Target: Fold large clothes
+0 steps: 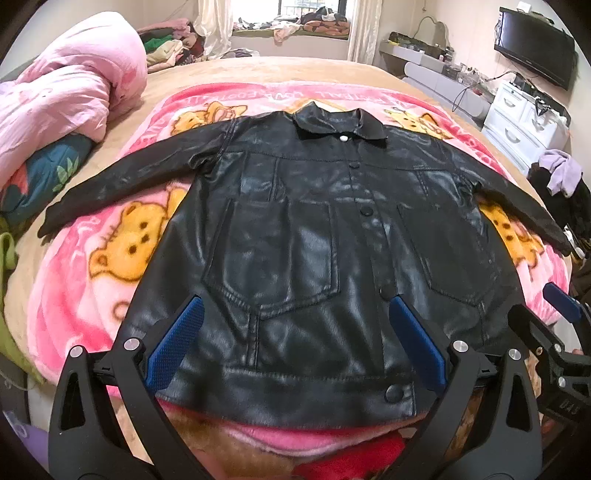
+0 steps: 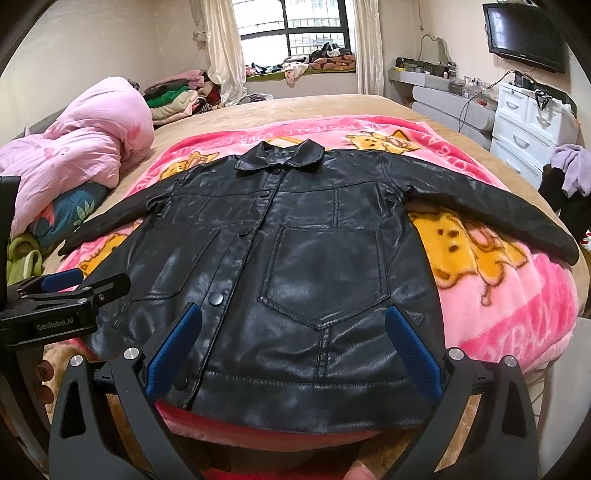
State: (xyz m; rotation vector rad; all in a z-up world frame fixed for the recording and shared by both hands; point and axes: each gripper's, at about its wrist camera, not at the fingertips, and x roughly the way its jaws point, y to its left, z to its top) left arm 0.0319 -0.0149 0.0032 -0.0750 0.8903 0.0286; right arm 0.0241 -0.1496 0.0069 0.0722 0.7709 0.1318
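A black leather jacket [image 1: 295,236] [image 2: 295,251] lies flat and buttoned on a pink cartoon blanket [image 1: 110,258] [image 2: 498,288], collar at the far end, both sleeves spread out to the sides. My left gripper [image 1: 295,317] hovers open above the jacket's lower left half, near the hem, with nothing between its blue pads. My right gripper [image 2: 293,321] hangs open over the lower right half, above the chest pocket. Each gripper shows at the other view's edge: the right gripper [image 1: 554,314] and the left gripper [image 2: 70,291].
The blanket covers a tan bed [image 2: 314,107]. A bundled pink quilt [image 1: 66,85] lies at the left, folded clothes [image 2: 173,96] stacked behind it. White drawers [image 2: 532,125], a TV [image 2: 524,33] and clothes on a chair [image 1: 561,184] stand to the right.
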